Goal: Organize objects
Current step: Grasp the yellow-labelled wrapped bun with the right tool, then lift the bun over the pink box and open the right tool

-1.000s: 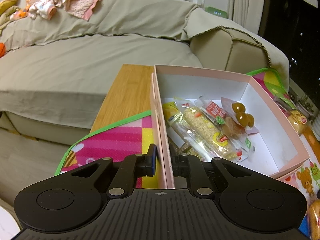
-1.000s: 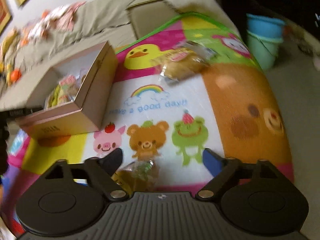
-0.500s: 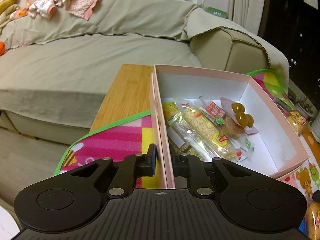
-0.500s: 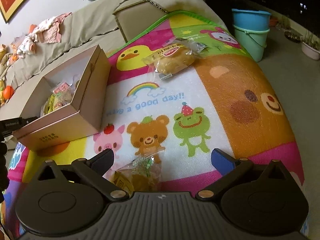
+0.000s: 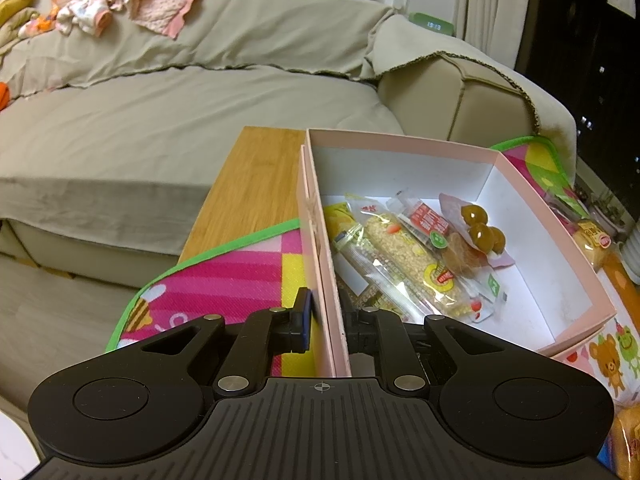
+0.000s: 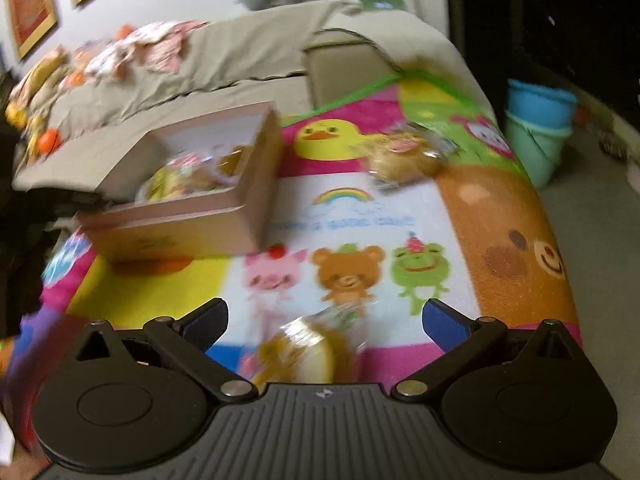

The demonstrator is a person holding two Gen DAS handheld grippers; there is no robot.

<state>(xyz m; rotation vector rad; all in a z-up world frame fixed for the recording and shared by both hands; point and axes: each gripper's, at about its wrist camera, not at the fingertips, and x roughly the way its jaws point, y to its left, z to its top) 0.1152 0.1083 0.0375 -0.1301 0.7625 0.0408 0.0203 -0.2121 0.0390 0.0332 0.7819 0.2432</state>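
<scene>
left gripper clamps pink box wall; right gripper just opened wide over wrapped bun

The right tool now has its jaws spread fully wide, having just been opening. A wrapped bun lies loose between them. The box now sits nearer in its blurred view.

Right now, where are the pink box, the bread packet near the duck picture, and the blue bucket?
pink box (image 5: pixel 516 184): left wrist view, far right wall's rim.
bread packet (image 6: pixel 404 160): right wrist view, middle of the bun.
blue bucket (image 6: pixel 540 102): right wrist view, its front side.
</scene>
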